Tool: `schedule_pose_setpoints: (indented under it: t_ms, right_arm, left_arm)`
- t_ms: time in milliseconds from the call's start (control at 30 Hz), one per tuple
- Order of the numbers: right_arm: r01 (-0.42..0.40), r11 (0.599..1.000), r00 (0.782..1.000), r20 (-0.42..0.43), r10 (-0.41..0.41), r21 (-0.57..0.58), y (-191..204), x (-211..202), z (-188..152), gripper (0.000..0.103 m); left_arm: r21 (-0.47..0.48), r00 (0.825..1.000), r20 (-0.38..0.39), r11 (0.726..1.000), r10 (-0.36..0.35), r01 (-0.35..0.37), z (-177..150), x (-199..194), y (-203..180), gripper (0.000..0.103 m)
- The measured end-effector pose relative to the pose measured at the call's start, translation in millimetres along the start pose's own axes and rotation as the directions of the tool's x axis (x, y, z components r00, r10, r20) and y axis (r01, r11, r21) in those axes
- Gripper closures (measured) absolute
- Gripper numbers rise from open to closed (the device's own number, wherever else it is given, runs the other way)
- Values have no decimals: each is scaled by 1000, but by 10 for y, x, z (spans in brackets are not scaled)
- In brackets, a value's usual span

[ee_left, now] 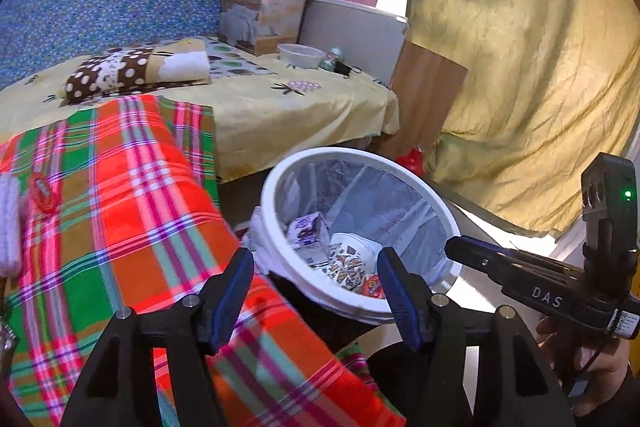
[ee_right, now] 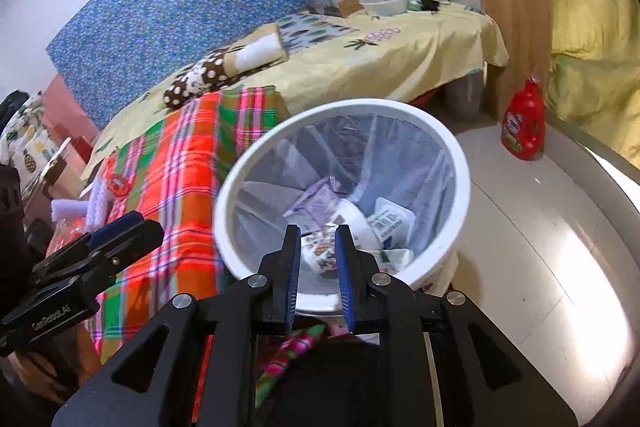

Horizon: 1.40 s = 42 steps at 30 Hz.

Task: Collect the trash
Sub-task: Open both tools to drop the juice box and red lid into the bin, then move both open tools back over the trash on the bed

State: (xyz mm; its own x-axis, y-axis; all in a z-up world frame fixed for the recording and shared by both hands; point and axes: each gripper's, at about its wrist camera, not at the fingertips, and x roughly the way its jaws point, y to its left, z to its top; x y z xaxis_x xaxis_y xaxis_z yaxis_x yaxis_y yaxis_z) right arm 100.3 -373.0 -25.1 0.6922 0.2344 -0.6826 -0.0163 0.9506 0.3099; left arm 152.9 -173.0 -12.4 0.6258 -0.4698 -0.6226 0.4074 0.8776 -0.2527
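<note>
A white trash bin (ee_left: 400, 173) with a clear liner stands on the floor beside a bed. Inside lie a purple carton (ee_left: 306, 229), a patterned paper cup (ee_left: 348, 259) and a small red wrapper (ee_left: 372, 287). My left gripper (ee_left: 314, 267) hovers open over the bin's near rim with nothing between its fingers. From the right wrist, the bin (ee_right: 460, 163) sits just below my right gripper (ee_right: 318, 233). Its jaws stand a narrow gap apart and hold nothing. A red wrapper (ee_left: 42, 193) lies on the plaid blanket (ee_left: 132, 211), also seen as the wrapper (ee_right: 116, 185) beside a white knitted item (ee_right: 96, 203).
The yellow-sheeted bed (ee_left: 280, 107) carries a cardboard box (ee_left: 264, 7), a plastic bowl (ee_left: 300, 55), a small can (ee_left: 332, 59) and a folded dotted cloth (ee_left: 120, 71). A red detergent bottle (ee_right: 524, 123) stands on the tiled floor by a wood panel (ee_right: 516, 27). A yellow curtain (ee_left: 520, 67) hangs at right.
</note>
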Motion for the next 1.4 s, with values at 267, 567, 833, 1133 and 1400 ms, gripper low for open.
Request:
schedule_pose_setpoints:
  t_ms: [267,567,833,1133,1400]
  right_arm:
    - [-64,996,998,6,64,-67,307,-39,-63,83]
    - [-131,982,991,-13,130,-136,662,-6,-162,82]
    - [-188,968,982,-21,187,-168,919,30,-206,77]
    - [-248,940,969,-40,245,-235,1204,65,-260,76]
    - [-291,915,957,-79,280,-280,1401,129,-283,76]
  left_arm:
    - [-44,997,30,997,67,-66,-120,-313,194,39]
    - [-98,989,54,986,141,-135,-312,-656,447,39]
    - [-148,977,68,970,202,-190,-453,-902,686,39]
    - [-192,960,70,948,270,-253,-590,-1138,976,43]
    - [-227,941,75,925,329,-306,-678,-1321,1264,43]
